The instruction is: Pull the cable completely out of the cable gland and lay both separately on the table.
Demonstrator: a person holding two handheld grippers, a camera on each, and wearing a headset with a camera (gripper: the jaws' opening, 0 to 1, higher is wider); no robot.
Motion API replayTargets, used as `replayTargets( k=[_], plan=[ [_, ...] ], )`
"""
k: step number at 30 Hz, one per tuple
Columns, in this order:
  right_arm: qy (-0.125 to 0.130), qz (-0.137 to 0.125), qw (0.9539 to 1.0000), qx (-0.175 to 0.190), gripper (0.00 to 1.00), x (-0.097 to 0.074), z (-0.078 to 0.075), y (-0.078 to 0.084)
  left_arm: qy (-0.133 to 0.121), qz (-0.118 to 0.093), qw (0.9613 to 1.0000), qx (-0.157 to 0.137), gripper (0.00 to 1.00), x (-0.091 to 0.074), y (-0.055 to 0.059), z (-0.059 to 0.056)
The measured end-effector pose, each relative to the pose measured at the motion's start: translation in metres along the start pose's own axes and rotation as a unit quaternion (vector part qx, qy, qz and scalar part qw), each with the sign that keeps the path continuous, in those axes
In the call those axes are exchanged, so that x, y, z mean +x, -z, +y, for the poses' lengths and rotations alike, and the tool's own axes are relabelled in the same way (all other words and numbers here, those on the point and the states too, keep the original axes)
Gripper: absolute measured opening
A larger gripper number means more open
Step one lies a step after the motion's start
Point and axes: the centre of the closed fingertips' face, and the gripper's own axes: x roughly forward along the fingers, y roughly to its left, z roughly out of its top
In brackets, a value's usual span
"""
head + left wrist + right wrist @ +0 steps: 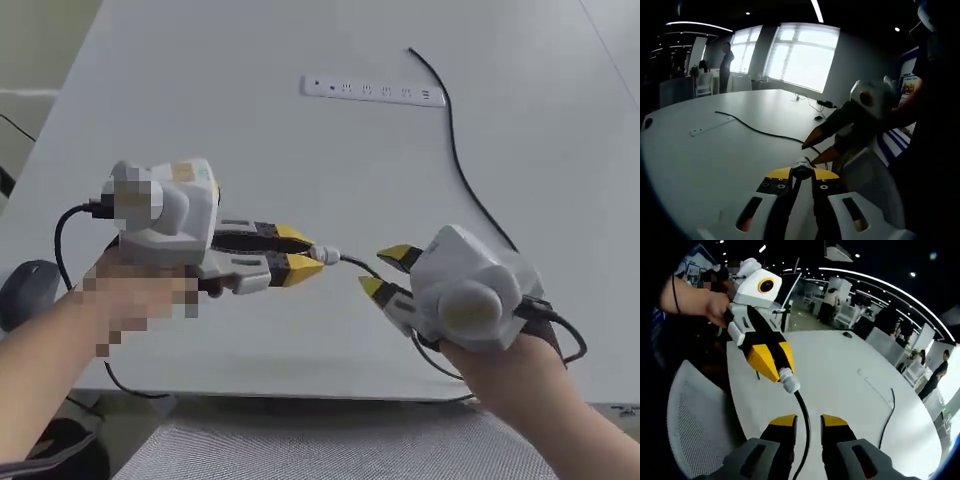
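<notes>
- Power strip (372, 90) near surface's (200, 120) far edge; computer mouse (28, 290) at left edge.
- Left gripper (308, 255) above near edge, fingers clamped on cable gland (325, 254).
- Right gripper (378, 270) opposite, fingers parted astride black cable (352, 262).

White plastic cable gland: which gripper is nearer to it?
Left. The left gripper clamps the white plastic cable gland; the right gripper is open around the black cable, apart.
</notes>
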Motion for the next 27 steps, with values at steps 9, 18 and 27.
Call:
replayTargets(
  k=[9, 18, 27],
  plan=[
    [-0.026, -0.003, 0.9981, -0.055, 0.11, 0.010, 0.009, -0.013, 0.002, 0.004, 1.0000, 0.001, 0.15, 0.000, 0.000, 0.000],
    [-0.029, 0.010, 0.9952, -0.093, 0.05, 0.016, 0.014, -0.013, 0.005, 0.003, 1.0000, 0.006, 0.15, 0.003, -0.001, -0.004],
    [-0.027, 0.013, 0.9962, -0.082, 0.00, 0.015, 0.013, -0.012, 0.004, 0.004, 0.9999, 0.010, 0.15, 0.004, -0.001, -0.004]
  ],
)
